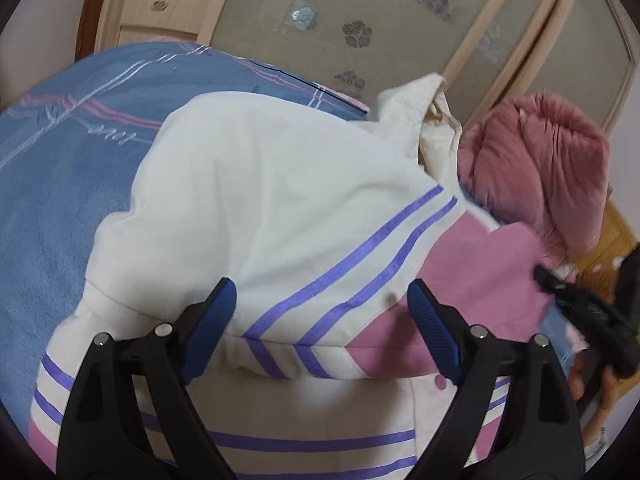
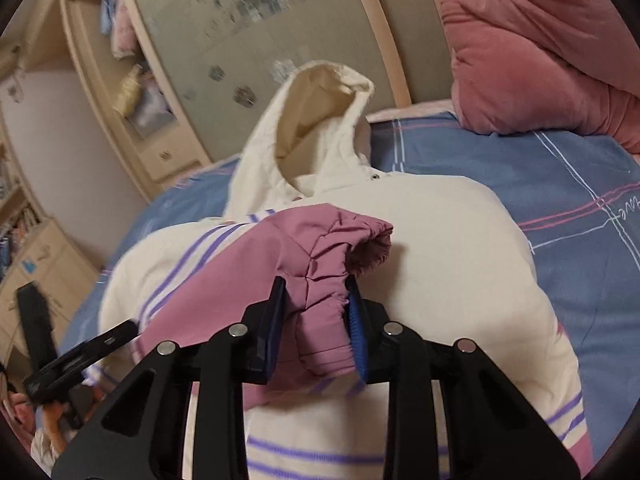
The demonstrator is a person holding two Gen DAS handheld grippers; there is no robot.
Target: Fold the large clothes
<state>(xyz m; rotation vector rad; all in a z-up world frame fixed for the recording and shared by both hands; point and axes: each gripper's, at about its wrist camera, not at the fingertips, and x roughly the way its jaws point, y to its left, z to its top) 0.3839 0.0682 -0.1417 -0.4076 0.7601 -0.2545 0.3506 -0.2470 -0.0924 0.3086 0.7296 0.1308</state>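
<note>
A cream hooded jacket [image 1: 256,184] with purple stripes and pink sleeve ends lies on the bed; it also shows in the right wrist view [image 2: 448,248], hood [image 2: 316,128] at the far end. My left gripper [image 1: 322,308] is open, hovering over the folded-in sleeve with nothing between its blue pads. My right gripper [image 2: 316,300] is shut on the pink sleeve cuff [image 2: 332,248] and holds it above the jacket's body. The right gripper also shows at the right edge of the left wrist view [image 1: 576,300].
The bed has a blue plaid sheet [image 1: 80,128] [image 2: 520,168]. A pink quilt [image 1: 540,168] [image 2: 540,48] is bundled at the bed's far side. A wardrobe with frosted floral doors [image 1: 320,20] stands behind the bed. Shelves and drawers [image 2: 132,92] stand at left.
</note>
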